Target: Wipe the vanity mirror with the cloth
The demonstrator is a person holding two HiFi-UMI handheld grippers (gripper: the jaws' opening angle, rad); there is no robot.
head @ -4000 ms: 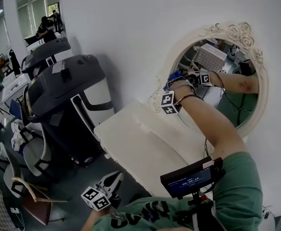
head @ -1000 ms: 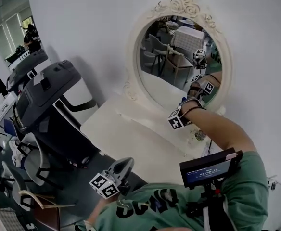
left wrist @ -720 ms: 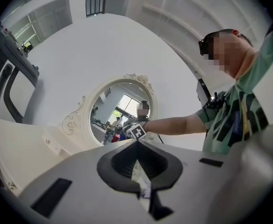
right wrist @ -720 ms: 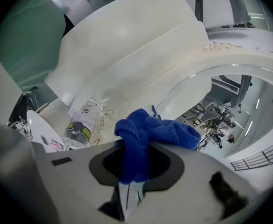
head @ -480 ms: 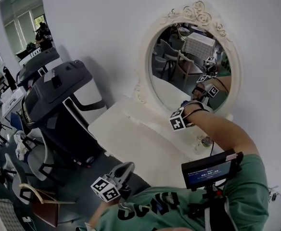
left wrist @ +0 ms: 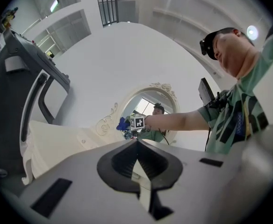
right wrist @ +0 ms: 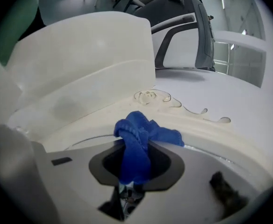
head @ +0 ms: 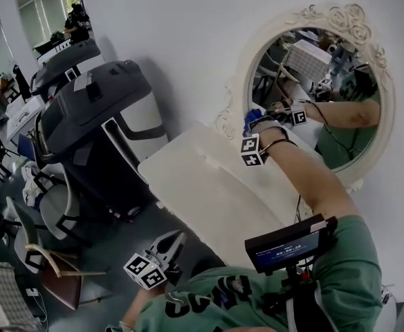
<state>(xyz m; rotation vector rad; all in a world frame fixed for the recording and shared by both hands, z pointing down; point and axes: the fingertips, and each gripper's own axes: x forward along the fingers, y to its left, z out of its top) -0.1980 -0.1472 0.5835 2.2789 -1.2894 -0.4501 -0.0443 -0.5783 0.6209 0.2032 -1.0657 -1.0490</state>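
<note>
An oval vanity mirror (head: 307, 62) in a cream scrolled frame stands on a white vanity table (head: 195, 185) against the wall. My right gripper (head: 252, 126) is shut on a bunched blue cloth (head: 251, 120), which it presses against the glass at the mirror's left edge. In the right gripper view the cloth (right wrist: 141, 136) bulges out of the right gripper (right wrist: 136, 146), right beside the frame (right wrist: 197, 125). My left gripper (head: 166, 246) hangs low by the person's torso, shut and holding nothing. Its view looks up at the mirror (left wrist: 148, 101) and the cloth (left wrist: 122, 124).
A large dark grey machine (head: 91, 102) stands just left of the table. Chairs (head: 43, 254) crowd the floor at the lower left. A small screen (head: 285, 244) is mounted at the person's chest. A person in the background is by the windows (head: 74, 19).
The right gripper has carried the cloth from the mirror's lower right across the glass to its left edge. The left gripper has stayed low and shut.
</note>
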